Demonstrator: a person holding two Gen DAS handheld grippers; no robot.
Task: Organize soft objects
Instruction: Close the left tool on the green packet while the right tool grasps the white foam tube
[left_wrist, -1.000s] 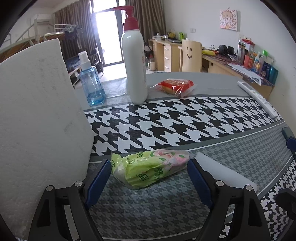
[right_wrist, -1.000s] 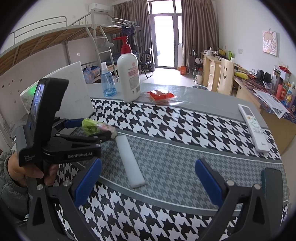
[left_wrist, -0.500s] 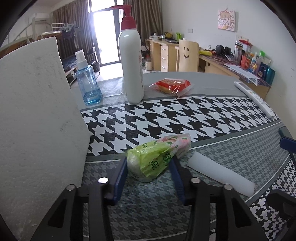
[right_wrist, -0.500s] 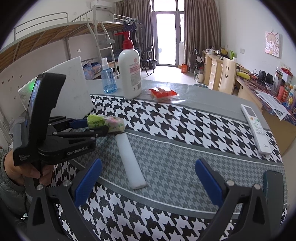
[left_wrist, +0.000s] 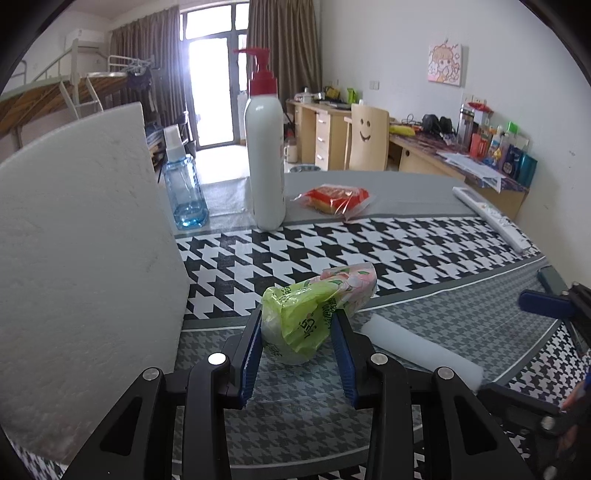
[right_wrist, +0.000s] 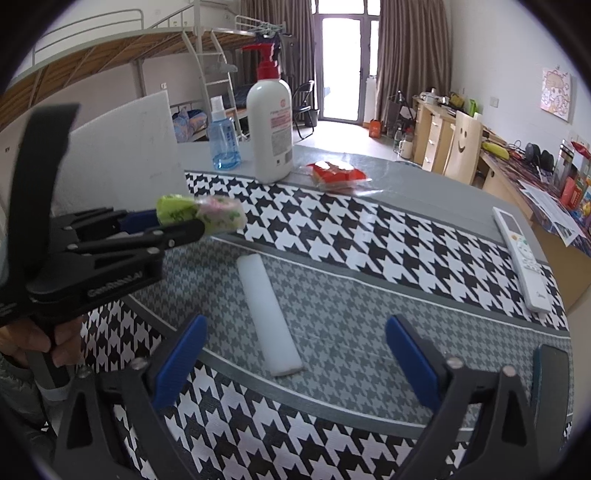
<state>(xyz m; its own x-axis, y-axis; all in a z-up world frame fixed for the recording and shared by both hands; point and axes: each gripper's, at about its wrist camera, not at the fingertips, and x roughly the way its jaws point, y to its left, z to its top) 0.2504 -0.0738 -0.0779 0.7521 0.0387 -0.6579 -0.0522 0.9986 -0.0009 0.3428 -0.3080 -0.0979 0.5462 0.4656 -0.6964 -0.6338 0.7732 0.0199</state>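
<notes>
My left gripper (left_wrist: 297, 325) is shut on a soft green and pink tissue pack (left_wrist: 317, 306) and holds it above the houndstooth tablecloth (left_wrist: 424, 240). From the right wrist view the pack (right_wrist: 201, 214) hangs in the air in the left gripper (right_wrist: 184, 221), clear of the table. A white foam bar (right_wrist: 267, 314) lies flat on the grey part of the cloth, also in the left wrist view (left_wrist: 421, 350). A red wrapped soft packet (left_wrist: 334, 197) lies at the far side, and shows in the right wrist view (right_wrist: 338, 173). My right gripper (right_wrist: 295, 343) is open and empty above the foam bar's near end.
A big white foam board (left_wrist: 81, 258) stands at the left. A white pump bottle (left_wrist: 265, 162) and a blue spray bottle (left_wrist: 183, 184) stand at the far edge. A white remote (right_wrist: 521, 258) lies at the right edge. A dark phone (right_wrist: 550, 373) lies near right.
My left gripper closed on the green tissue pack and lifted it off the cloth. The right gripper stayed open and shifted slightly towards the foam bar.
</notes>
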